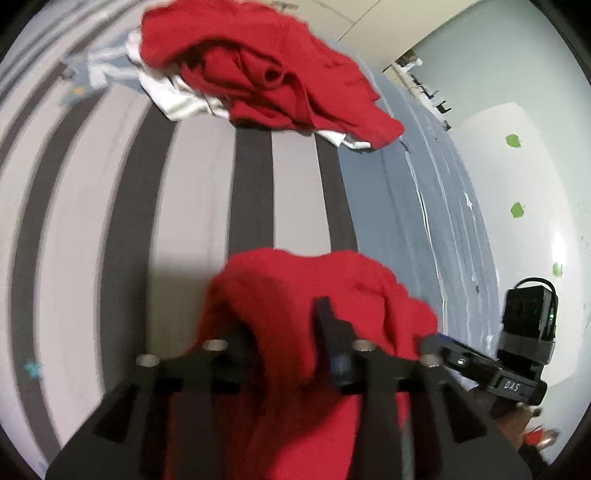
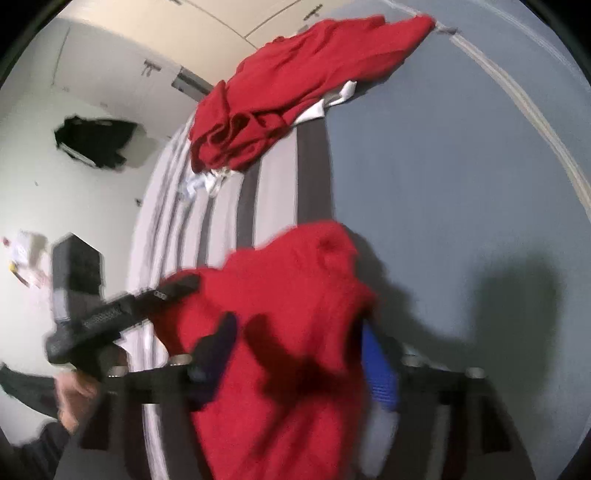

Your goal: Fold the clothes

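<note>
Both tongs stand apart, red garment [image 1: 314, 295] bunched between and over the fingers of left tongs [image 1: 284, 332] and right tongs [image 2: 295, 347], on the striped bed [image 1: 192, 192]. Release looks under way; best lift straight clear so the cloth doesn't snag. Fabric soft, rumpled, thick-looking. Unfolded pile [image 1: 258, 70] lies well ahead.

Home bedroom, striped bedsheet [image 1: 184, 192], heaped clothes [image 1: 258, 66], wardrobe doors [image 2: 192, 33]

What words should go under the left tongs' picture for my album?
Red cloth draped over the left tongs, near a clothes pile.
</note>
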A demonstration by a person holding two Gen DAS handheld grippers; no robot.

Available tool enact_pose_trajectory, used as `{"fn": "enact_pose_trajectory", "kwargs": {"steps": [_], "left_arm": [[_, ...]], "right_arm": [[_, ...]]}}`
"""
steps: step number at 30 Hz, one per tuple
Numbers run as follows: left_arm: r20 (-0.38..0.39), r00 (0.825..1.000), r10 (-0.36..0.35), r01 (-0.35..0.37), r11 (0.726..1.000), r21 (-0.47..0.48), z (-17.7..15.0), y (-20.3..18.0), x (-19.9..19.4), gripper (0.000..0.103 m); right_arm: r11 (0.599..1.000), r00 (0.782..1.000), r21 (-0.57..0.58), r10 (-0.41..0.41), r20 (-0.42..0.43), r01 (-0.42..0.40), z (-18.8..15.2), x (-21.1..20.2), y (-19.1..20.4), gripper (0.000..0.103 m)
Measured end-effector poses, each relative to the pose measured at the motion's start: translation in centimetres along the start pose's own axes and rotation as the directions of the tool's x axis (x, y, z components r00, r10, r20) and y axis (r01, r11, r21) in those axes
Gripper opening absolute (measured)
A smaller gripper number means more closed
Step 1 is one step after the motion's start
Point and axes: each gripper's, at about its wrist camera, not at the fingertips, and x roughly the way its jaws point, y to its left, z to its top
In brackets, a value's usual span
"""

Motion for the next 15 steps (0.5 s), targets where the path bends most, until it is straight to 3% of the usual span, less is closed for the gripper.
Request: {"fn": "enact_pose_trajectory", "kwargs": {"steps": [1,5,11,12,13,14,15], "left_arm": [[0.034,0.999,0.001,-0.001,1.000,-0.004,-0.5,0.5,-1.1,0.079],[0.128,0.992,0.005,-0.007,1.000,0.013,-2.4,2.0,-4.2,0.079],[0.134,0.991,-0.003,-0.022,0.982,0.190,-4.3,-0.6,-3.2,0.075],[0.132,0.991,0.001,-0.030,0.976,0.216,-4.2,-1.2,-2.6,0.067],[0.125,0.992,0.006,-0.035,0.970,0.240,-4.0,-1.7,-2.0,0.051],[0.118,0.993,0.010,-0.041,0.964,0.264,-3.8,-2.2,-1.3,0.042],[0.111,0.994,0.015,-0.047,0.957,0.287,-3.7,-2.7,-0.6,0.024]], "right_arm": [[1.000,1.000,-0.016,-0.011,0.020,0.012,-0.9,-0.9,0.0,0.072],[0.998,0.994,-0.061,0.021,0.103,-0.015,-4.4,-3.5,0.0,0.072],[0.981,0.989,-0.190,-0.008,0.149,0.037,-5.0,-1.8,3.3,0.071],[0.980,0.988,-0.190,-0.027,0.155,0.057,-4.6,-1.3,3.4,0.069],[0.979,0.986,-0.189,-0.046,0.161,0.077,-4.2,-0.7,3.6,0.062],[0.978,0.985,-0.188,-0.061,0.163,0.092,-3.9,-0.2,3.7,0.052],[0.978,0.986,-0.187,-0.066,0.154,0.094,-3.6,0.3,3.6,0.043]]}}
